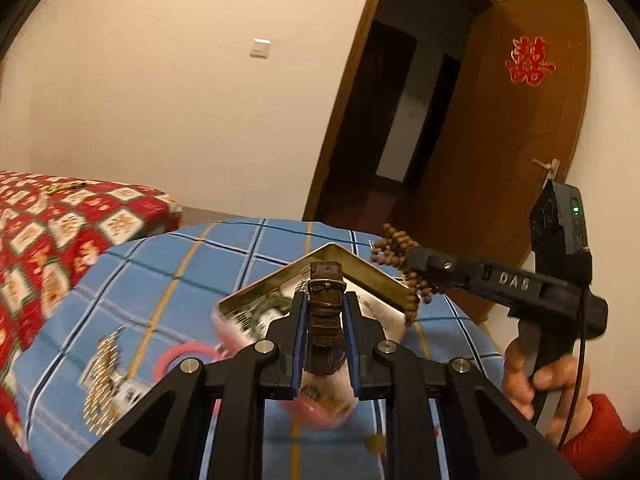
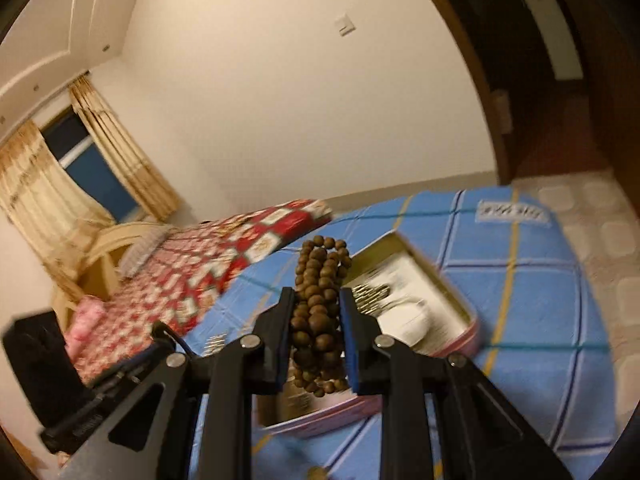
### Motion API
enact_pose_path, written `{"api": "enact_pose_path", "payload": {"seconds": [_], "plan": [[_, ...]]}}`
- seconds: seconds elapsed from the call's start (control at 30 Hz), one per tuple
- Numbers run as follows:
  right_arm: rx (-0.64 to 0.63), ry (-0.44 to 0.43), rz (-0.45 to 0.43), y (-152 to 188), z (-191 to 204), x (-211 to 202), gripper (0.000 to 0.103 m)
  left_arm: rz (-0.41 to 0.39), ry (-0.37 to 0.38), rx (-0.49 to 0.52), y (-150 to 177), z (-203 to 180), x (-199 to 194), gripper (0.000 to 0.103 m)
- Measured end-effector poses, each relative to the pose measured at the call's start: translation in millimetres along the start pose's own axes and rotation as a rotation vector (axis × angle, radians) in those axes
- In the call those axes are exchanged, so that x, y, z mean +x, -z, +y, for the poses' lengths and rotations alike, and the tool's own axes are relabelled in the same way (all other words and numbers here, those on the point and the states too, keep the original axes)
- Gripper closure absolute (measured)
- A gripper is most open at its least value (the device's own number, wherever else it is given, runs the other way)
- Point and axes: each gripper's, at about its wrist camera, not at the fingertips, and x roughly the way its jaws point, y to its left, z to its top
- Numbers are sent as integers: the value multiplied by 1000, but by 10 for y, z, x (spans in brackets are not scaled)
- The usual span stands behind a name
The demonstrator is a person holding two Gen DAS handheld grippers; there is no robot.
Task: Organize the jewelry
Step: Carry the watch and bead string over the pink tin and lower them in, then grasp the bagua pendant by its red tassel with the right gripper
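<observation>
Left tongs (image 1: 325, 320) are clamped on one brown leather watch strap (image 1: 325, 312), which stands upright between the two blue-lined fingers above the box. Right tongs (image 2: 316, 320) are clamped on one coiled string of brown wooden beads (image 2: 318, 304); in the left wrist view the same beads (image 1: 394, 250) hang from the right tongs (image 1: 416, 258) at the far right corner of the box.

Count of items:
- One open metal box (image 1: 360, 266), gold-walled inside with a pink outer rim, lying on the blue checked bed sheet (image 1: 160, 272). Its contents are blurred; a white shape and some metallic pieces show in the right wrist view (image 2: 404, 312).
- One gold chain-like piece (image 1: 102, 384) on the sheet, left of the box and apart from it.
- One pink ring-shaped item (image 1: 180, 358) on the sheet, just beside the box's near-left corner.
- One small gold round item (image 1: 376, 445) on the sheet near the lower edge of the left wrist view.

Edges and room:
- Red patterned quilt (image 1: 48, 232) borders the sheet on the left.
- Bed edge drops to a tiled floor (image 2: 600, 208) on the right.
- Open wooden door (image 1: 516, 128) stands beyond the far bed edge.
- Bare sheet surrounds the box on its far and right sides.
</observation>
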Motion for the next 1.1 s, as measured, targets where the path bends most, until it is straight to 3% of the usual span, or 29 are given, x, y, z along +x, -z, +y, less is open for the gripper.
{"api": "enact_pose_path", "payload": {"seconds": [0.3,0.4,0.43,0.47,0.5,0.53,0.57,0.6,0.9,1.1], "plan": [[-92,113,49,-67,-107,560,77,134,-60,63,-44,-117,812,86],[-94,113,59,-45,-156,641,74,161,-101,74,-25,-80,969,85],[-87,107,52,-38,-180,640,65,163,-105,72,-29,-72,999,85],[-78,98,45,-34,-199,620,57,171,-105,65,-36,-58,1027,77],[-61,89,25,-30,-232,578,41,183,-104,52,-44,-39,1057,69],[-51,82,4,-29,-250,534,37,187,-106,39,-55,-22,1071,48],[-44,79,-18,-33,-273,489,37,175,-110,23,-63,2,1055,34],[-36,78,-38,-42,-304,438,37,158,-107,16,-73,5,1042,31],[25,96,-43,33,-468,203,37,93,-134,2,-113,113,585,28],[-19,79,31,360,-283,-143,40,97,-188,-52,234,378,83,28]]}}
